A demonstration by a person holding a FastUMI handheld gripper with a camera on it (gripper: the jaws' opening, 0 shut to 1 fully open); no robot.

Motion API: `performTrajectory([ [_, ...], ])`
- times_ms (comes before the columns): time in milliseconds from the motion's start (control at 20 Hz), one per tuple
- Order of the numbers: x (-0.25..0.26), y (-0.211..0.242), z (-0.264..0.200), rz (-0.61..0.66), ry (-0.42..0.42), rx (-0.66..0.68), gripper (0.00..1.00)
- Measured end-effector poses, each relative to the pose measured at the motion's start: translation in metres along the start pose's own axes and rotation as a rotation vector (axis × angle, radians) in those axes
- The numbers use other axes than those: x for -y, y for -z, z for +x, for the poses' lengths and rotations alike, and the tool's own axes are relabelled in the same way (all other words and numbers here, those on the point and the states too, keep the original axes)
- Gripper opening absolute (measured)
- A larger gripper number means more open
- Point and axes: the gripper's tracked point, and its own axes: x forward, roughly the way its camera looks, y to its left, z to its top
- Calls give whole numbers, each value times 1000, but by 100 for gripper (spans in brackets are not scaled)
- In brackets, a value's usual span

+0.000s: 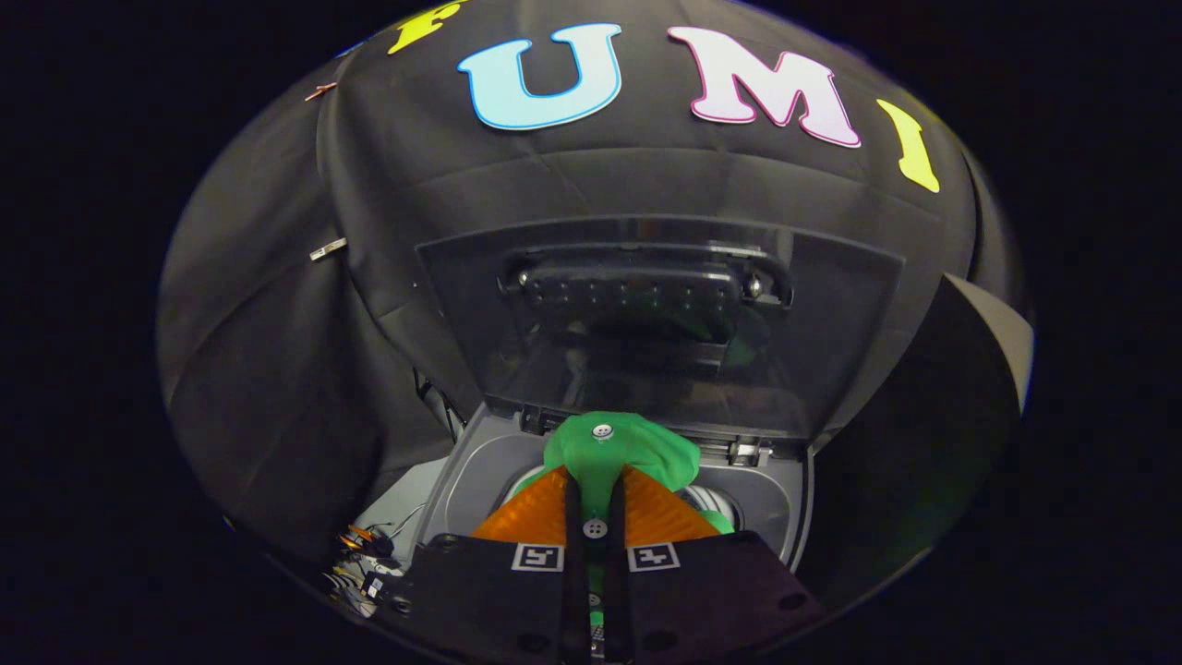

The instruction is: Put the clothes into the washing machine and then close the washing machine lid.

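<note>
The green garment (pixel 617 454) is sitting pinched in our hand-held gripper (pixel 596 503), whose two fingers are pressing together on a fold of the cloth, and we are holding it right over the open mouth of the washing machine (pixel 480 462). Two pale buttons are showing on the cloth, one at the bunched top just ahead of the fingertips and one down in the narrow slit between the fingers.

Going from left to right: at about eight o'clock from the fingers we are seeing a small tangle of wires (pixel 360 559) lying beside the machine's left flank. Next, the grey top panel of the machine is curving around the round drum opening (pixel 716 503), which is peeking out at about three o'clock from the fingertips, partly hidden by the cloth. At twelve o'clock, beyond the garment, the washing machine lid (pixel 660 323) is standing raised and open, its dark see-through panel leaning back against the black booth wall (pixel 277 369). We are seeing its hinges just behind the garment.
</note>
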Motion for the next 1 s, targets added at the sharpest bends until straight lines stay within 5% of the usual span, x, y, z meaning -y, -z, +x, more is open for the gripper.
performTrajectory([
  [500, 17, 34, 38, -23, 86, -16, 10],
  [650, 16, 35, 38, -9, 86, -23, 17],
  [1000, 37, 36, 32, 25, 221, -29, 100],
])
